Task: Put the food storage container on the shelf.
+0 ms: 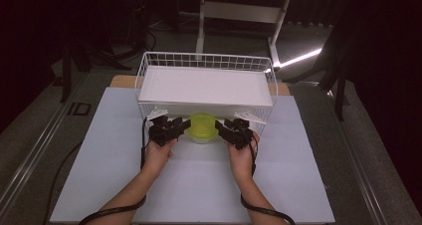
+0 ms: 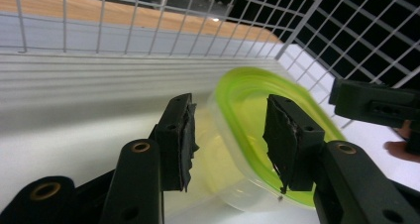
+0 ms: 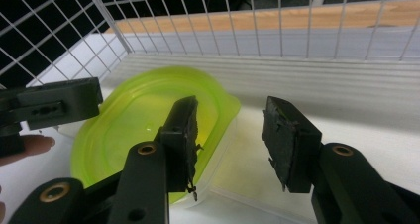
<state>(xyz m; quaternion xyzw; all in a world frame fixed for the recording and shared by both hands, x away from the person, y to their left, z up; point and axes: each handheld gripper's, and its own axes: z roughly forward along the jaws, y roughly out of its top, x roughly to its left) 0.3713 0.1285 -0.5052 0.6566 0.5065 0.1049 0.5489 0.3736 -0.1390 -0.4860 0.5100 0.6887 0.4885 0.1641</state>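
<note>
Two grippers, left gripper (image 1: 175, 126) and right gripper (image 1: 228, 128), both released, straddle opposite rims of clear plastic container with lime-green lid (image 1: 201, 126), just beside white wire basket (image 1: 205, 60) on table (image 1: 199, 185). Advice: clamp both rims evenly, lift level.

One readable mark: "ID" in dark block letters (image 1: 78, 108) on the grey floor strip, off the table's white sheet (image 1: 199, 185) at about 9 o'clock, seen in the high view. No other text, brand, number or label legible in either gripper view.
</note>
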